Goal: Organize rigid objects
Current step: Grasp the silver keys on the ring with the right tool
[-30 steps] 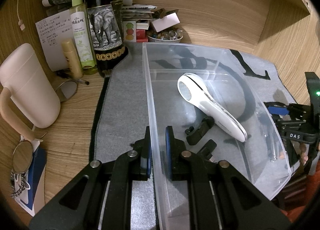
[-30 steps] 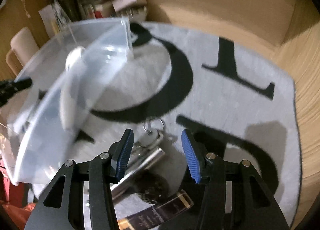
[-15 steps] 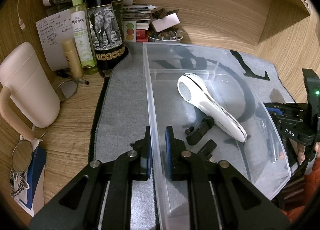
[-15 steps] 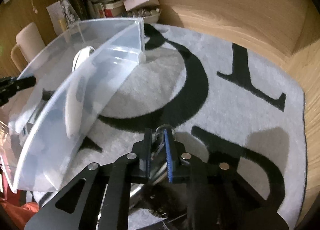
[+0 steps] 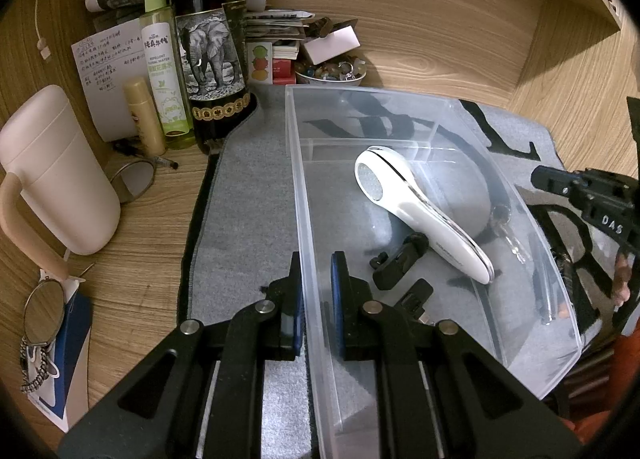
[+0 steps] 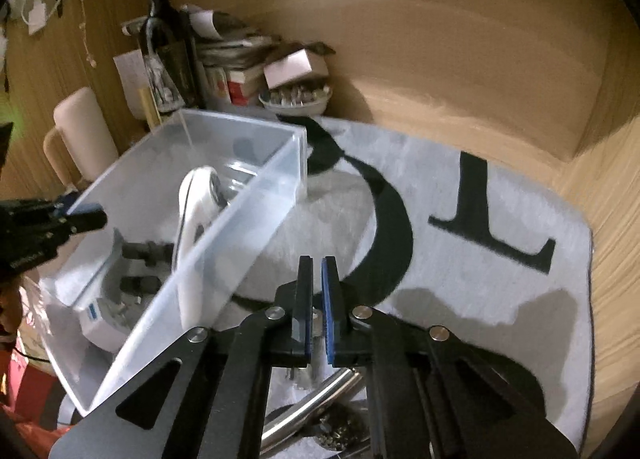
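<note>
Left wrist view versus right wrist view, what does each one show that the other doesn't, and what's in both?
Only the left wrist view shows the green spray bottle, the round mirror, and the left gripper shut on the near wall of the clear bin.

Only the right wrist view shows the right gripper shut on a bunch of keys hanging beneath it, and the rug's open right half.

Both show the bin, the white handheld device, the wine bottle and the pale mug.
</note>
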Demonstrator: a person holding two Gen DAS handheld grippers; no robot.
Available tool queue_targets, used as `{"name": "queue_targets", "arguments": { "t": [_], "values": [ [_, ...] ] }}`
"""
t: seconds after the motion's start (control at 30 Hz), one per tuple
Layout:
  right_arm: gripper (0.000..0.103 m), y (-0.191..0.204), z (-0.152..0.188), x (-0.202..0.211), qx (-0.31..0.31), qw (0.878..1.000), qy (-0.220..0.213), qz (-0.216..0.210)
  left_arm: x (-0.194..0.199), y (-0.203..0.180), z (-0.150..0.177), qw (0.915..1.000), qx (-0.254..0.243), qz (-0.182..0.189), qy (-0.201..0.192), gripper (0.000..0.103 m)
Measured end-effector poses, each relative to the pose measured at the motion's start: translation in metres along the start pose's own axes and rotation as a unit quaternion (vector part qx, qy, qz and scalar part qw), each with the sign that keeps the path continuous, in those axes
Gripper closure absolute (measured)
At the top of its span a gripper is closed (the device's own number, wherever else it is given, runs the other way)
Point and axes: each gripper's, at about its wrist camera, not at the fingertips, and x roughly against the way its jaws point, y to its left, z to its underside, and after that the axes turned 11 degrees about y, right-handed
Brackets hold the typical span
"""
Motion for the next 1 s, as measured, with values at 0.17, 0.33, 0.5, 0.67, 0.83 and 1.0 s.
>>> {"name": "queue_targets", "arguments": {
  "t": [0.17, 0.33, 0.5, 0.67, 0.83, 1.0],
  "values": [
    [0.093, -0.003, -0.001, -0.006, -0.008, 0.999, 0.034, -0.02, 0.0, 0.0, 0.0, 1.0, 0.0, 0.001, 0.0, 0.092],
    [0.058, 0.004, 0.011, -0.034, 0.015, 0.997, 0.081, 0.005, 0.001, 0.0, 0.001, 1.0, 0.0, 0.003, -0.002, 0.092],
    [0.062, -0.001, 0.014, -0.059, 0.017, 0.993, 0.117, 0.001, 0.001, 0.0, 0.001, 1.0, 0.001, 0.005, -0.003, 0.092],
    [0.082, 0.004, 0.014, -0.056, 0.034, 0.994, 0.102, 0.001, 0.001, 0.001, 0.002, 1.0, 0.001, 0.006, -0.003, 0.092],
    [0.083, 0.004, 0.015, -0.045, 0.015, 0.997, 0.07, 0.008, 0.001, 0.001, 0.002, 1.0, 0.0, 0.004, -0.003, 0.092],
    [0.083, -0.003, 0.008, -0.019, -0.005, 0.999, 0.03, 0.012, 0.001, 0.001, 0.003, 1.0, -0.001, 0.004, -0.003, 0.092]
  ]
}}
